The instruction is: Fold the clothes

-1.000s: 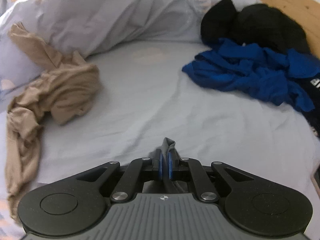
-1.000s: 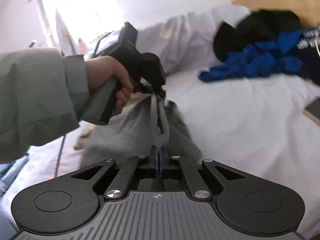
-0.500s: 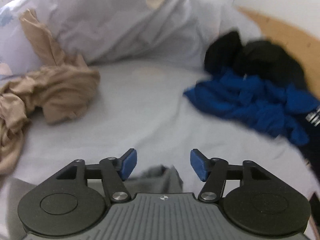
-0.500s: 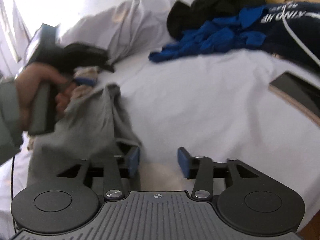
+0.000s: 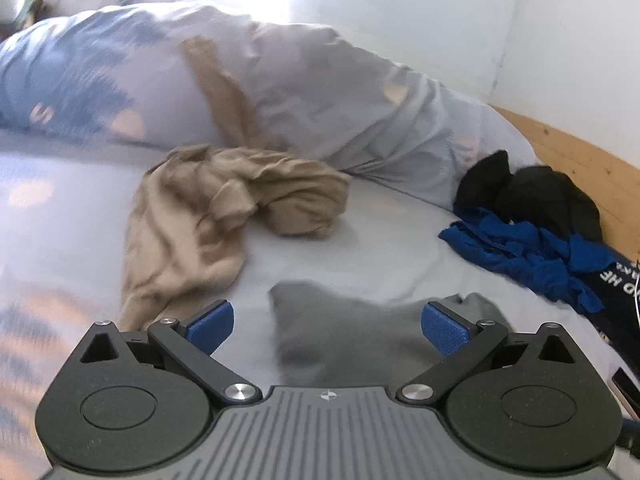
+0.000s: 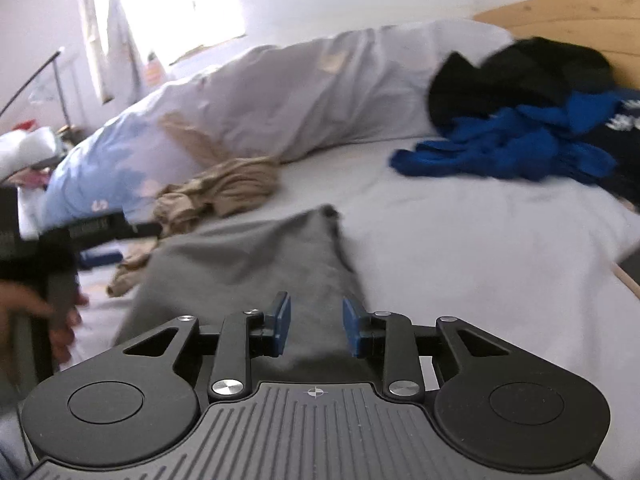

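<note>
While my left gripper (image 5: 326,326) looks down along its blue fingers (image 5: 211,326), I see them spread as wide as they go, having just been opening, with nothing pinched. The grey garment (image 5: 344,336) lies flat on the bed (image 5: 380,240) below and between them, its far edge just past the tips, neither pad touching it. Beyond it to the left sits a crumpled tan garment (image 5: 224,216), one strip of it trailing up onto the pale duvet (image 5: 340,104). Far right, a blue garment (image 5: 520,248) and a black garment (image 5: 540,196) are heaped against the wooden bed frame (image 5: 580,160), well apart from the grey one.

From the right wrist, my right gripper (image 6: 315,328) has its fingers (image 6: 282,326) partly apart; they have just been closing a little. The grey garment (image 6: 256,264) runs under the gap and away to a far corner, but I see no pad pressing on it. At the left edge, blurred, a hand (image 6: 36,312) holds the other gripper's handle beside the cloth. The tan garment (image 6: 224,188) lies just beyond the grey one, the blue garment (image 6: 508,148) and black garment (image 6: 516,76) far right.
</note>
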